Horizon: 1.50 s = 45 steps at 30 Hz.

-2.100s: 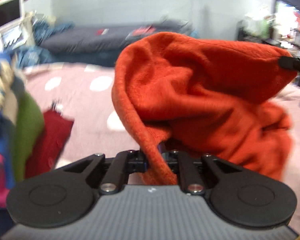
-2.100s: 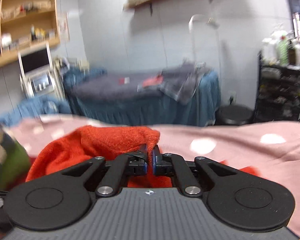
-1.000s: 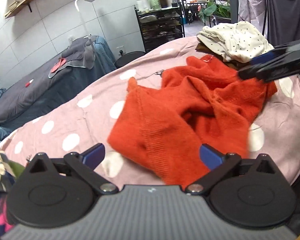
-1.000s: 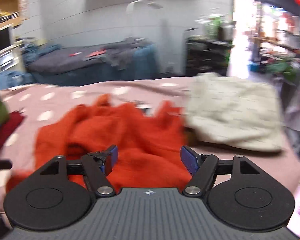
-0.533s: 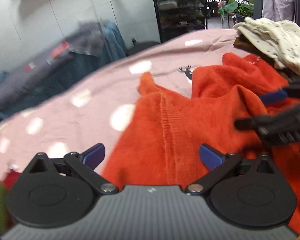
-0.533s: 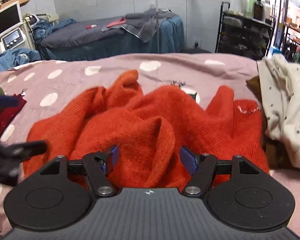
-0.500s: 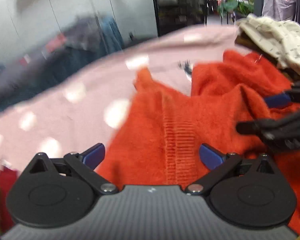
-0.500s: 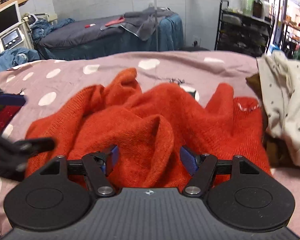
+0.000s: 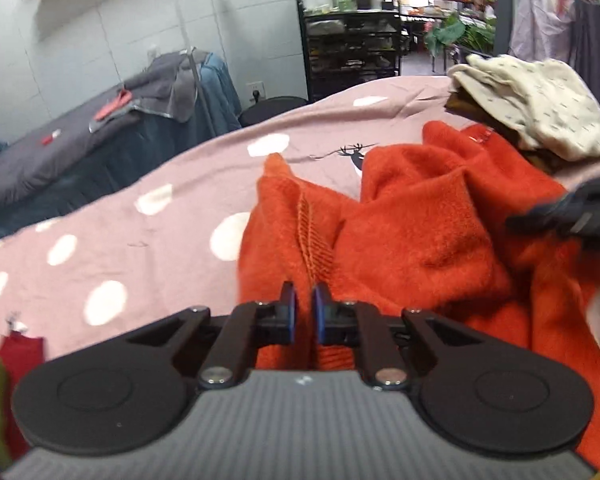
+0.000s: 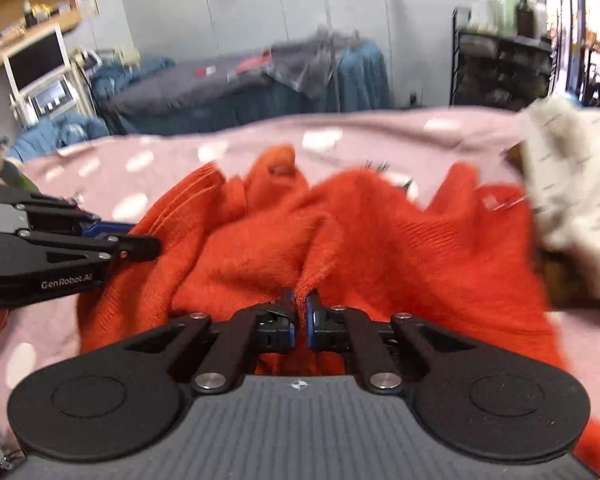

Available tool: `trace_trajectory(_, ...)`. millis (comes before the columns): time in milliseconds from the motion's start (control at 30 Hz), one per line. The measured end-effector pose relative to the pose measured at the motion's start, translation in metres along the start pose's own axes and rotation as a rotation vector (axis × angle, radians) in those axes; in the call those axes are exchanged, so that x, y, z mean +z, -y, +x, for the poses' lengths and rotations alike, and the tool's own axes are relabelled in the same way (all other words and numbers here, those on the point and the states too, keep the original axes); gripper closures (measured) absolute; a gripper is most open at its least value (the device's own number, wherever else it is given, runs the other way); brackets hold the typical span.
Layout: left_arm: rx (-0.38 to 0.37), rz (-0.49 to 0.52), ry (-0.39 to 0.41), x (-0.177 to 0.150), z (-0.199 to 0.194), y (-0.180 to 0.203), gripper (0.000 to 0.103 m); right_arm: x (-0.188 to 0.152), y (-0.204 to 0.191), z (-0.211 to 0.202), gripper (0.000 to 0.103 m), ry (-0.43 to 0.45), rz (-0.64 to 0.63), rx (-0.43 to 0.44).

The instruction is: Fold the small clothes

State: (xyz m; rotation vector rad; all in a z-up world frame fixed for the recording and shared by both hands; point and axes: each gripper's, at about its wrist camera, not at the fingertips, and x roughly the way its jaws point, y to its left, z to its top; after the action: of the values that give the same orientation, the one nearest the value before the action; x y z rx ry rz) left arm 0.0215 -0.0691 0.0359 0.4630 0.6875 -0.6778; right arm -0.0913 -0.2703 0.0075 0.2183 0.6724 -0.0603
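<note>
Orange sweater, crumpled on the dotted pink bed near a cream garment: left gripper and right gripper jaws, just closed, each pinch a fold (apparently for lifting and spreading flat).

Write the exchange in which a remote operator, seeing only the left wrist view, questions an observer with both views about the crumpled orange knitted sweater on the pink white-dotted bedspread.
Operator: My left gripper has just been closing and now pinches the ribbed seam of the crumpled orange knitted sweater. Is the right gripper gripping too? It is only a blur at my edge.
Observer: Yes. Its jaws have just been closing too, and a raised fold of the sweater is pinched between its pads.
Operator: What stands beyond my left edge?
Observer: A white-framed monitor on a stand against the wall.
</note>
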Motion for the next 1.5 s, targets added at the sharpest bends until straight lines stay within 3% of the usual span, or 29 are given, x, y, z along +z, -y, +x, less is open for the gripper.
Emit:
trace_trajectory(100, -0.014, 0.107, -0.047, -0.018, -0.033, -0.004, 0.094, -0.006, 0.008, -0.055, 0.095, -0.007, -0.027, 0.015)
trace_trajectory(167, -0.048, 0.176, -0.152, -0.038, -0.041, -0.001, 0.094, -0.019, 0.011, -0.08, 0.095, -0.064, -0.056, 0.016)
trace_trajectory(300, -0.08, 0.288, -0.363, -0.086, -0.044, 0.009, 0.095, -0.061, 0.016, -0.09, 0.095, -0.28, -0.069, 0.023)
trace_trajectory(433, -0.062, 0.303, -0.41, -0.107, -0.052, 0.01, 0.092, -0.105, 0.019, -0.093, 0.095, -0.452, -0.045, 0.017)
trace_trajectory(467, -0.055, 0.288, -0.411, -0.106, -0.054, 0.006, 0.089, -0.11, 0.022, -0.097, 0.095, -0.47, -0.026, 0.013)
trace_trajectory(500, -0.032, 0.269, -0.403, -0.102, -0.056, 0.002, 0.077, -0.113, 0.024, -0.098, 0.102, -0.505, -0.022, -0.001)
trace_trajectory(533, -0.006, 0.251, -0.379, -0.096, -0.059, -0.002, 0.058, -0.112, 0.026, -0.1, 0.1, -0.516, -0.026, -0.018)
trace_trajectory(567, 0.001, 0.237, -0.343, -0.086, -0.063, -0.007, 0.049, -0.108, 0.028, -0.105, 0.097, -0.484, -0.015, -0.035)
trace_trajectory(600, 0.01, 0.218, -0.293, -0.075, -0.07, -0.012, 0.04, -0.101, 0.03, -0.11, 0.078, -0.443, -0.001, -0.039)
trace_trajectory(667, 0.043, 0.172, -0.169, -0.049, -0.085, -0.018, 0.03, -0.078, 0.028, -0.118, 0.055, -0.31, -0.019, -0.048)
trace_trajectory(700, 0.045, 0.155, -0.108, -0.037, -0.09, -0.02, 0.012, -0.066, 0.026, -0.12, 0.017, -0.228, -0.026, -0.047)
trace_trajectory(733, 0.041, 0.141, -0.056, -0.026, -0.091, -0.02, 0.0, -0.054, 0.023, -0.119, 0.0, -0.158, -0.03, -0.036)
trace_trajectory(800, 0.048, 0.138, 0.015, -0.012, -0.083, -0.015, 0.0, -0.031, 0.018, -0.105, 0.0, -0.048, -0.033, 0.011)
trace_trajectory(900, 0.043, 0.232, -0.016, -0.008, -0.042, 0.002, 0.0, -0.008, 0.005, -0.062, 0.0, -0.019, -0.034, 0.079)
trace_trajectory(967, 0.03, 0.262, -0.051, -0.014, -0.016, 0.014, 0.004, -0.002, -0.001, -0.028, 0.0, -0.046, -0.028, 0.091)
trace_trajectory(1033, -0.012, 0.274, -0.077, -0.023, 0.003, 0.019, 0.016, -0.002, -0.001, 0.004, 0.0, -0.102, -0.007, 0.088)
trace_trajectory(1133, -0.066, 0.278, -0.08, -0.028, 0.024, 0.027, 0.017, -0.012, 0.007, 0.039, 0.0, -0.171, 0.113, 0.082)
trace_trajectory(1233, -0.08, 0.273, -0.073, -0.027, 0.04, 0.028, 0.019, -0.03, 0.009, 0.056, 0.0, -0.228, 0.242, 0.136)
trace_trajectory(1267, -0.096, 0.264, -0.073, -0.026, 0.043, 0.028, 0.021, -0.035, 0.008, 0.051, 0.012, -0.238, 0.275, 0.166)
trace_trajectory(1300, -0.11, 0.258, -0.077, -0.024, 0.046, 0.028, 0.025, -0.037, 0.009, 0.048, 0.077, -0.222, 0.29, 0.191)
trace_trajectory(1333, -0.12, 0.256, -0.085, -0.022, 0.048, 0.029, 0.027, -0.037, 0.007, 0.032, 0.094, -0.194, 0.277, 0.19)
trace_trajectory(1500, -0.166, 0.243, -0.058, -0.016, 0.039, 0.029, 0.026, -0.02, 0.02, -0.043, 0.096, 0.024, 0.147, 0.021)
